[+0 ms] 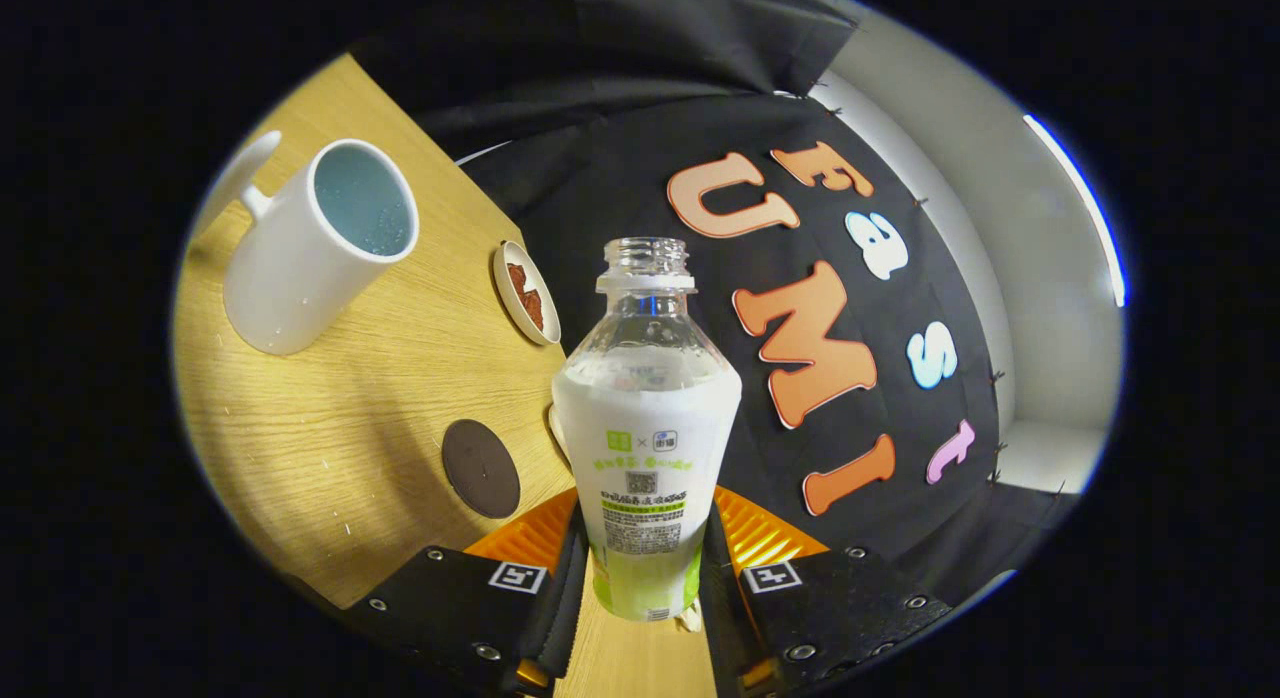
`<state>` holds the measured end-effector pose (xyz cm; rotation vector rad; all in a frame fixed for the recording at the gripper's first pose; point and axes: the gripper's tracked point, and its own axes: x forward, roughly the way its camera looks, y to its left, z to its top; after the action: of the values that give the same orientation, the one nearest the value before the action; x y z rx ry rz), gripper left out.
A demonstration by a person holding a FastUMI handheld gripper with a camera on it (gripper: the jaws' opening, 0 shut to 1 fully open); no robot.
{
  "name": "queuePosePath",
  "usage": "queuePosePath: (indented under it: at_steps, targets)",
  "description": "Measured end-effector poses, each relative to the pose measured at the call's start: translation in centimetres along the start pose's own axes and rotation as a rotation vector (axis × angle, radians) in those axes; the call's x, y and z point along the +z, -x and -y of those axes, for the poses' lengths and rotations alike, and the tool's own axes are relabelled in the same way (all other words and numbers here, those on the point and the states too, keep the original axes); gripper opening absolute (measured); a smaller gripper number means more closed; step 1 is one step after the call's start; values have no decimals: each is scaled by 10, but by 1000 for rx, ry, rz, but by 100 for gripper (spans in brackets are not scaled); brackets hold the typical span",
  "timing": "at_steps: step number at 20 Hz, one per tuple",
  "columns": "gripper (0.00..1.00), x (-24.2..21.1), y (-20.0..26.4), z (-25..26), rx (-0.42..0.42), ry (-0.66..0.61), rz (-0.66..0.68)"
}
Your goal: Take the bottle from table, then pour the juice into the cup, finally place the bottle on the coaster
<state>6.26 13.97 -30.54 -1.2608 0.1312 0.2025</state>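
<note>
while the gripper (648, 568) pinches the bottle (646, 448) low on its labelled body, with 1 finger pressed to each side, the work looks to be somewhere between pouring and setting down, and that is a judgement, not something seen.

gripper view: the bottle stands at the centre of the frame, rising from between the 2 fingers at the bottom, its neck open and uncapped. its upper part is clear and looks empty; whether any juice is left behind the label i cannot tell. the whole scene is tilted, so the wooden table (300, 428) runs up the left side of the frame. at the upper left sits the white cup (310, 248), handle turned away, with pale liquid already showing inside it. that suggests the pour is done or nearly so. the dark round coaster (481, 468) lies at the lower left of centre, just ahead of the left finger and near the bottle's base, well apart from the cup. between cup and coaster, close to the table's far edge, sits a small dish (525, 292) holding something reddish brown.

the next move, as i judge it, calls for bringing the bottle level, carrying it over the coaster, lowering it until the base sits flat inside the disc, and only then spreading the fingers.

count: 1 bottle, 1 cup, 1 coaster, 1 dish, 1 gripper with 2 fingers.
</note>
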Motion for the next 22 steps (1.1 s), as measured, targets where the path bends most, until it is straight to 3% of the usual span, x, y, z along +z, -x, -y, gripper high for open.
queuePosePath:
  at_steps: [8,22]
  targets:
    - [57,20,0,-2,-76,210,86]
    - [57,38,-4,-8,-75,408,176]
